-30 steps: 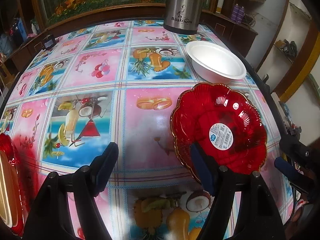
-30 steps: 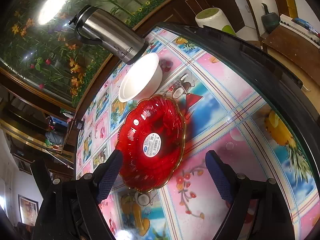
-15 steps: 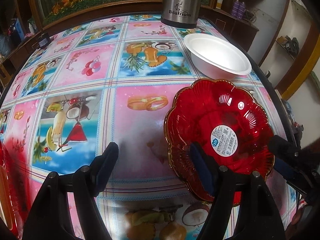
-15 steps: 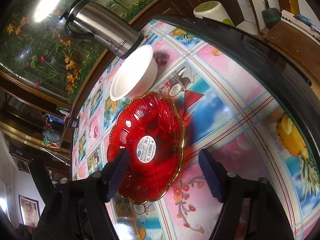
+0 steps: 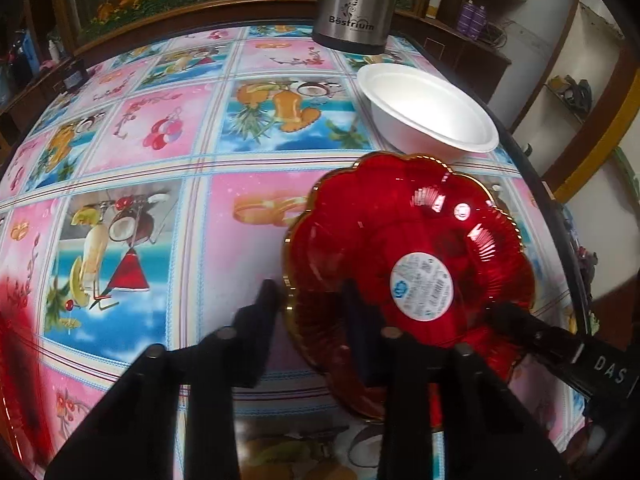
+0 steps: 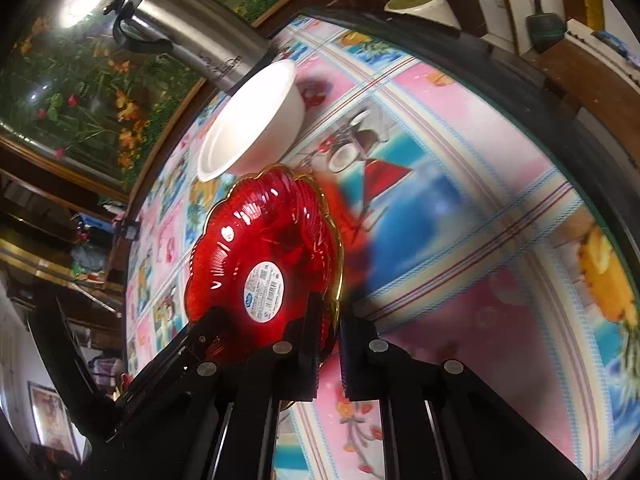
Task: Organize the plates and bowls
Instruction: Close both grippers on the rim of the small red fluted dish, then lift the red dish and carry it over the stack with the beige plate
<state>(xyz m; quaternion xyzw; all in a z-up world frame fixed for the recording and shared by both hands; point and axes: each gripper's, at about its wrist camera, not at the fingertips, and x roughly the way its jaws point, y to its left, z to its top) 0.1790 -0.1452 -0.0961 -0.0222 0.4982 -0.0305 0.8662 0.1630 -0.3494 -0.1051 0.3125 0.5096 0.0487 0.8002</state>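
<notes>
A red scalloped glass plate (image 5: pixel 400 232) with a gold rim and a round white sticker lies on the flowery tablecloth. Its left rim sits between the fingers of my left gripper (image 5: pixel 312 296), whose jaws are closing, one finger outside and one inside the plate. A small gap still shows at the pads. My right gripper (image 6: pixel 334 312) is shut on the plate's (image 6: pixel 260 232) near right rim, and one of its fingers (image 5: pixel 528 328) shows in the left wrist view. Just behind the plate stands a white bowl (image 5: pixel 428 108), also seen in the right wrist view (image 6: pixel 248 120).
A steel flask (image 5: pixel 352 0) stands behind the bowl at the table's far side. A second red plate (image 5: pixel 12 360) blurs at the left edge of the left wrist view. The table's dark curved edge (image 6: pixel 480 60) runs close on the right.
Both pairs of jaws have narrowed from wide open. The right gripper has come down and closed on the plate's rim. The left fingers now straddle the left rim closely.
</notes>
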